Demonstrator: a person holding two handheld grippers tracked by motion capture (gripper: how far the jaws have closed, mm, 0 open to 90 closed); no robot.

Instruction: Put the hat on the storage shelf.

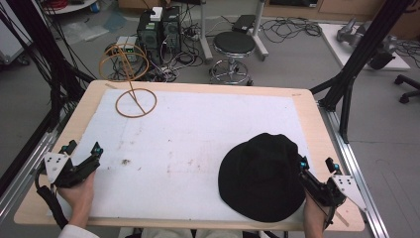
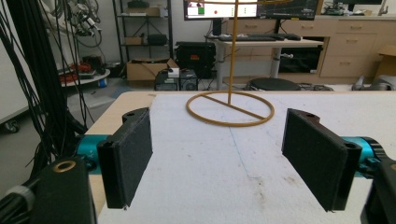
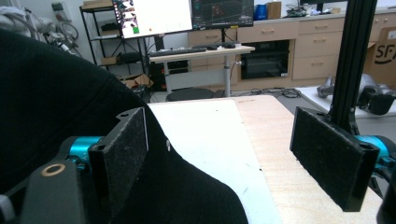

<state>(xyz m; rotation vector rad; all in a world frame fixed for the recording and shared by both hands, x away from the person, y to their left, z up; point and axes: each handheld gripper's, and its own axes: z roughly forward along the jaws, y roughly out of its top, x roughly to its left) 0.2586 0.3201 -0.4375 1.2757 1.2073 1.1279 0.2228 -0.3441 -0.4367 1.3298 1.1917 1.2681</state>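
Both tongs gaped, grasping nothing: the left tongs [image 1: 83,147] faced a wire stand [image 1: 130,82]; the right tongs [image 1: 317,162] sat just beside a black hat [image 1: 261,176].

Black hat [image 1: 261,176], tan wire stand [image 1: 131,82], white mat [image 1: 198,134].

A cardboard box [image 3: 384,44] bears letters, perhaps "SF".

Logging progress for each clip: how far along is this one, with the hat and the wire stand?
Nothing looks done yet. The black hat lies flat on the white mat at the near right, while the gold wire stand stands bare at the far left. Nothing is in hand: the left gripper and right gripper are both open, the right one beside the hat's brim. Probably grasping the hat and carrying it to the stand remain.
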